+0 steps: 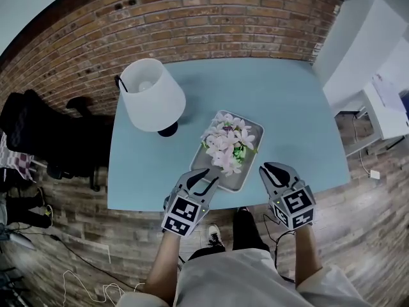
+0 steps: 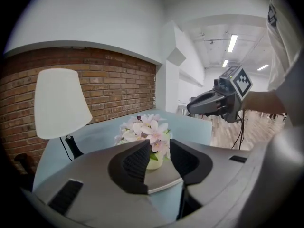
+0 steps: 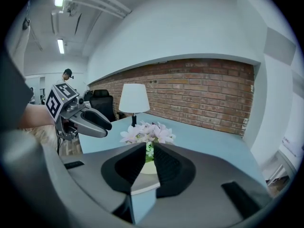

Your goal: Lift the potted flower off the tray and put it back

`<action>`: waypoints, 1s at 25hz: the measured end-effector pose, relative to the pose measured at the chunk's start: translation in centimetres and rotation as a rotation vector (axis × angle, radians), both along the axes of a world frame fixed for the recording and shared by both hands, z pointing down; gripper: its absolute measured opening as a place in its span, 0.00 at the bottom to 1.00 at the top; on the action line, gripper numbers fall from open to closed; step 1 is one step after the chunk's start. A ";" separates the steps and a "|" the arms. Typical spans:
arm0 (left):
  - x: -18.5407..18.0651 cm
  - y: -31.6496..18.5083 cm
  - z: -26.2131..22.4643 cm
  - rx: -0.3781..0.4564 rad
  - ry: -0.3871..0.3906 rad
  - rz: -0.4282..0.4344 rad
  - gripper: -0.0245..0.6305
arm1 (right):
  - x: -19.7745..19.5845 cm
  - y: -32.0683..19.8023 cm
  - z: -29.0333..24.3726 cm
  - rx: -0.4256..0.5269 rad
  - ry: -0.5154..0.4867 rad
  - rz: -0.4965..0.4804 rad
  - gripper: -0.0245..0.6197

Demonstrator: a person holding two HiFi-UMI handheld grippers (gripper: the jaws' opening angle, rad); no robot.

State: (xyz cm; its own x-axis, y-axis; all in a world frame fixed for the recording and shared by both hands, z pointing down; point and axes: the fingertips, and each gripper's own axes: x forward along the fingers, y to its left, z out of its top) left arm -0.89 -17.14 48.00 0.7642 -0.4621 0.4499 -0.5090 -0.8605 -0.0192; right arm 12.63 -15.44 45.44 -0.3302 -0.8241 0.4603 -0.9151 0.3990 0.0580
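Observation:
A potted flower (image 1: 229, 144) with pale pink blooms stands in a grey tray (image 1: 241, 179) on the light blue table (image 1: 287, 107). My left gripper (image 1: 206, 181) hovers at the tray's near left corner, its jaws apart with nothing between them. In the left gripper view the flower (image 2: 145, 129) and tray (image 2: 164, 177) lie just past the jaws. My right gripper (image 1: 273, 169) floats to the right of the tray's near end, jaws only narrowly apart and empty. Ahead of its jaws, the right gripper view shows the flower (image 3: 147, 133), with the left gripper (image 3: 107, 127) to the left.
A white-shaded lamp (image 1: 152, 94) on a black base stands on the table left of the tray. A brick wall (image 1: 211, 18) runs behind the table. White cabinets (image 1: 377, 56) stand at the right and a black chair (image 1: 32, 126) at the left.

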 end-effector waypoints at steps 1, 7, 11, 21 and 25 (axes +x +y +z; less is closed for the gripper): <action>0.1 -0.3 0.6 -0.011 -0.001 -0.002 0.29 | 0.1 -0.3 0.6 -0.010 0.004 -0.005 0.17; 1.1 -2.3 4.4 -0.059 0.018 -0.012 0.40 | 0.8 -2.2 4.3 -0.061 -0.020 -0.043 0.21; 1.7 -3.7 6.4 -0.088 0.034 -0.014 0.46 | 1.2 -3.8 7.0 -0.098 -0.035 -0.090 0.29; 3.3 -5.3 11.7 -0.186 0.018 -0.019 0.58 | 0.8 -6.4 12.7 -0.167 -0.053 -0.212 0.37; 4.1 -6.4 12.8 -0.195 0.014 -0.033 0.58 | 0.5 -7.5 14.2 -0.183 -0.074 -0.260 0.41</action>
State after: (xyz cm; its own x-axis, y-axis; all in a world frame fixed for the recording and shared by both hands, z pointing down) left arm 3.17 -23.57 60.77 0.7569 -0.3921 0.5229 -0.5363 -0.8299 0.1539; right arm 13.09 -22.91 59.59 -0.5565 -0.6139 0.5598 -0.7803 0.6175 -0.0986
